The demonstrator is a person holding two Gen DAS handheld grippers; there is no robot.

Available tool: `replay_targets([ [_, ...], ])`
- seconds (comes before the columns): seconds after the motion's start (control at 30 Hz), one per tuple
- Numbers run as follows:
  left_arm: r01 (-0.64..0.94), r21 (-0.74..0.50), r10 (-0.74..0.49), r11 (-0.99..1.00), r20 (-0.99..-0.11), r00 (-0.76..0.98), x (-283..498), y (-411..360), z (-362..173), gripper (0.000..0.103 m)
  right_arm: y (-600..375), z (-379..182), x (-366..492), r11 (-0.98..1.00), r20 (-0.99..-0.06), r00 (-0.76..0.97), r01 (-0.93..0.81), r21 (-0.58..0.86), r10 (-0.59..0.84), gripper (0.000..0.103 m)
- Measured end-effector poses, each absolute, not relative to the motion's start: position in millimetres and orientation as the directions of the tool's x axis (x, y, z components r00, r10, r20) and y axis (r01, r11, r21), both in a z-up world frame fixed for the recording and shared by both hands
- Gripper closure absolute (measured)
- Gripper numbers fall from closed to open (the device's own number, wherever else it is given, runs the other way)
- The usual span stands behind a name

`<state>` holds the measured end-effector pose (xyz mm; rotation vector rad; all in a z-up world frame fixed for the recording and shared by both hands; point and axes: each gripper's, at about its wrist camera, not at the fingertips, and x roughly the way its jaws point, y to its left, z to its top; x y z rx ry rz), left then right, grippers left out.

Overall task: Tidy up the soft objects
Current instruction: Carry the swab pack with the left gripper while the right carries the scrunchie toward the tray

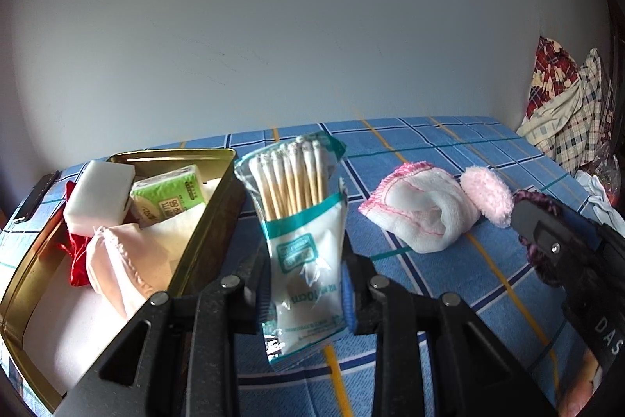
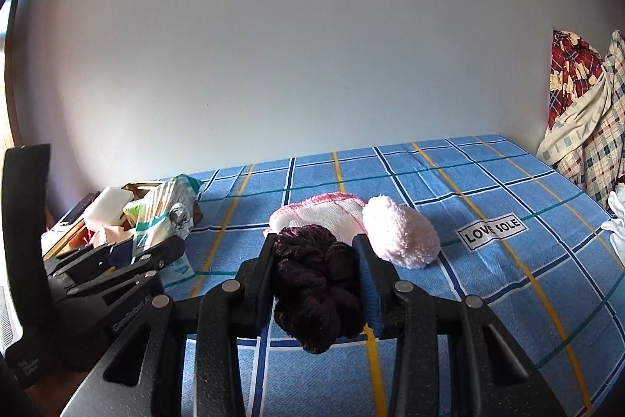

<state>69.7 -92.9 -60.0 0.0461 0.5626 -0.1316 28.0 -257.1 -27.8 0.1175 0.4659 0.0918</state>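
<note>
My left gripper is shut on a clear bag of cotton swabs, held upright just right of a gold tin box. The tin holds a white sponge, a green tissue pack, a pale pink cloth and something red. My right gripper is shut on a dark maroon fuzzy scrunchie above the blue checked sheet. A white cloth with pink edging and a fluffy pink puff lie on the sheet between the grippers.
A white wall runs behind the bed. Patterned clothes are piled at the far right with white fabric below. A "LOVE SOLE" label is on the sheet. A dark flat object lies left of the tin.
</note>
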Motion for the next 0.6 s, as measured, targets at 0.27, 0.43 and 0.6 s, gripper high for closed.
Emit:
replay_targets([
  [0.27,0.107,-0.004,-0.094,0.994,-0.508,0.856,56,-83,-57,0.076,-247,-24,20,0.991,-0.394,0.912,-0.076,0.112,0.114,0.063],
  [0.43,0.091,0.006,-0.077,0.996,-0.484,0.872,46,-76,-55,0.076,-237,-22,15,0.991,-0.370,0.921,-0.092,0.093,0.120,0.063],
  [0.6,0.077,0.001,-0.068,0.997,-0.465,0.883,38,-67,-54,0.076,-231,-21,11,0.991,-0.357,0.926,-0.102,0.086,0.127,0.063],
])
